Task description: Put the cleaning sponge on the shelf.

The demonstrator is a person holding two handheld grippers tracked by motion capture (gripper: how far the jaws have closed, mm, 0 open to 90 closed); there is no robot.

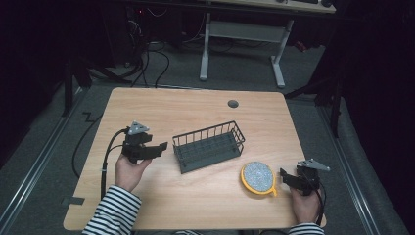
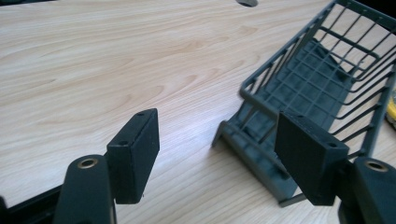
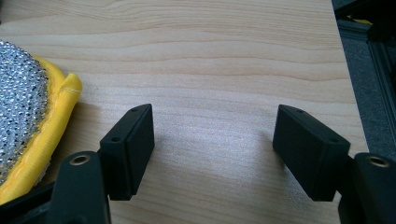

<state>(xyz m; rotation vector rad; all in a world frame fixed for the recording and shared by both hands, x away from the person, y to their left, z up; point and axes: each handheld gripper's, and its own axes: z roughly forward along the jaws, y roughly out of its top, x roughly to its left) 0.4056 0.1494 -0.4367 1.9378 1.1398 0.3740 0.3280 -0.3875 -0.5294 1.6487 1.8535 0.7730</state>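
A dark wire basket (image 1: 209, 146) stands mid-table, empty. A round sponge (image 1: 258, 177), silver on top with a yellow rim, lies to its right near the front. My left gripper (image 1: 157, 149) hovers just left of the basket, held in a hand with a striped sleeve; its jaws stand open with nothing between them. In the left gripper view (image 2: 217, 149) the basket's near end (image 2: 303, 93) sits just beyond the right jaw. My right gripper (image 1: 287, 178) is open beside the sponge's right edge. In the right gripper view (image 3: 215, 140) the sponge (image 3: 23, 107) lies left of the jaws.
The wooden table (image 1: 161, 107) has a grey cable grommet (image 1: 233, 104) at the back. Its right edge (image 3: 348, 70) runs close to my right gripper. Another desk's legs (image 1: 279, 58) and cables (image 1: 151, 58) are on the floor beyond.
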